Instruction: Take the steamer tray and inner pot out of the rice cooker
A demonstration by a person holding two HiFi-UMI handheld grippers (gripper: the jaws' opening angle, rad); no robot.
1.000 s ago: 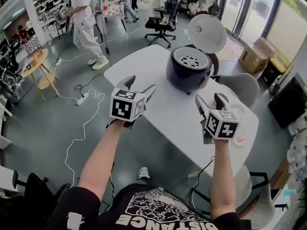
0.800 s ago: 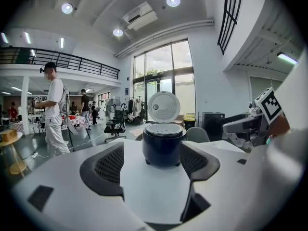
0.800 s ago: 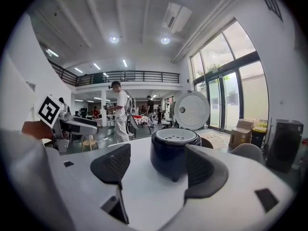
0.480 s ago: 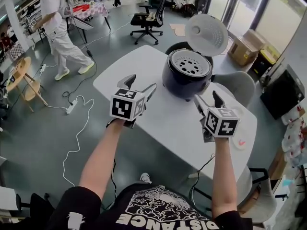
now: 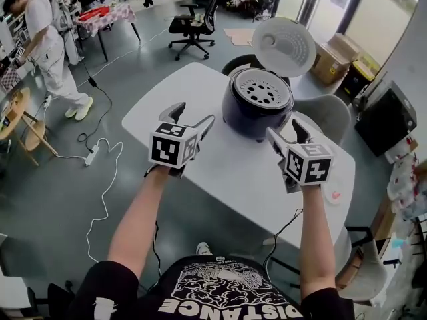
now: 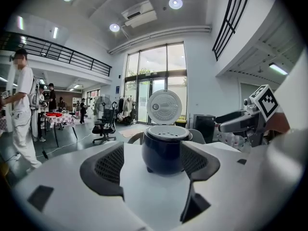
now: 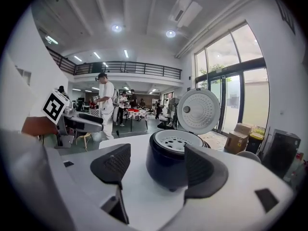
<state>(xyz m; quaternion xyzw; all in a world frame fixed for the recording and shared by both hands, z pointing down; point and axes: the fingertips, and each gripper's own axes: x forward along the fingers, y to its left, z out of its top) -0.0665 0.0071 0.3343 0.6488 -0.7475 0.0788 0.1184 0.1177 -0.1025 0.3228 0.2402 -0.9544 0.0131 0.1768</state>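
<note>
Sitting upper centre in the head view, the rice cooker [image 5: 257,105] has its lid [image 5: 283,45] up and the steamer tray [image 5: 265,89] inside; nothing is out yet. The left gripper [image 5: 195,114] and right gripper [image 5: 283,128] hover short of it, jaws apart, empty.

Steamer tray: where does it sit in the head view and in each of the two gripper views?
Head view: steamer tray at upper centre, seated in the dark rice cooker.
Left gripper view: tray near centre, topping the cooker.
Right gripper view: tray just right of centre.
Shared landmark: the raised white lid standing open behind it.
</note>
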